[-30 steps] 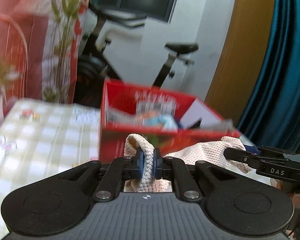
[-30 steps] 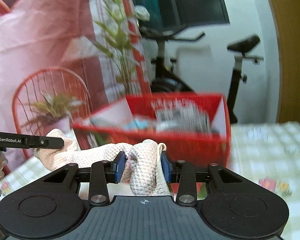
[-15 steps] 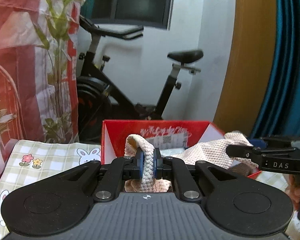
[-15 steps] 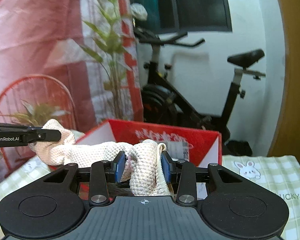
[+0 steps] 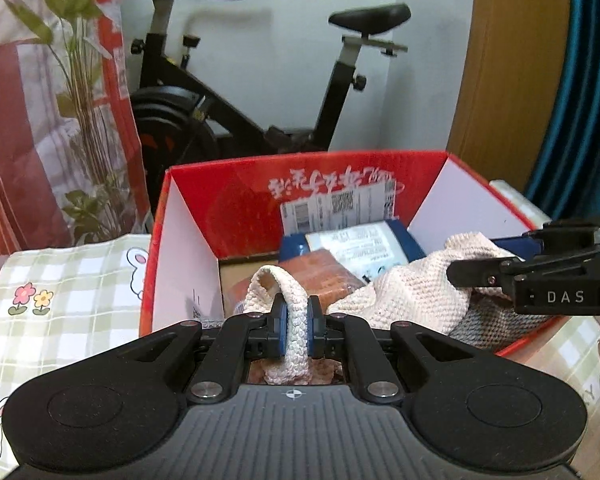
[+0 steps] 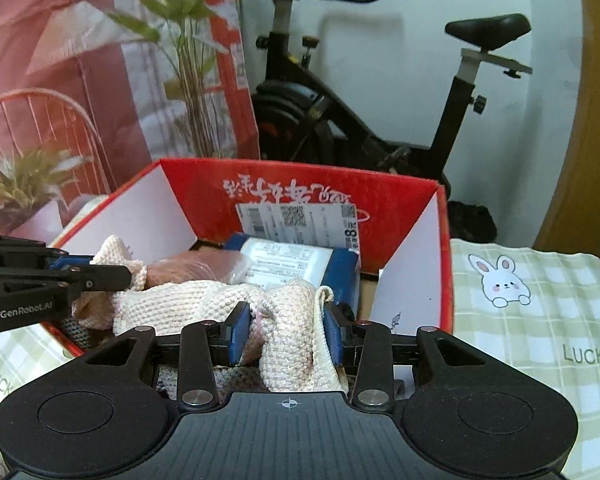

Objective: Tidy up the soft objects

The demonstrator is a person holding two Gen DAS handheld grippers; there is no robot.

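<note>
A cream knitted cloth (image 5: 412, 292) hangs stretched between both grippers, over the open red cardboard box (image 5: 188, 216). My left gripper (image 5: 297, 330) is shut on one thin edge of the cloth. My right gripper (image 6: 286, 334) is shut on a thicker bunch of the same cream knitted cloth (image 6: 188, 304). In the right wrist view the left gripper (image 6: 128, 276) enters from the left edge, over the red cardboard box (image 6: 416, 208). In the left wrist view the right gripper (image 5: 456, 272) comes in from the right.
Inside the box lie a blue-and-white packet (image 6: 296, 264), an orange-brown soft item (image 5: 320, 268) and a grey knit piece (image 5: 496, 324). The box stands on a green checked tablecloth (image 6: 540, 320) with rabbit prints. Behind are an exercise bike (image 6: 340, 120), plants (image 6: 188, 60) and a red wire chair (image 6: 40, 120).
Both grippers have carried the cloth toward and over the red box, which now looks larger with its inside in view. Neither grip on the cloth has changed.
</note>
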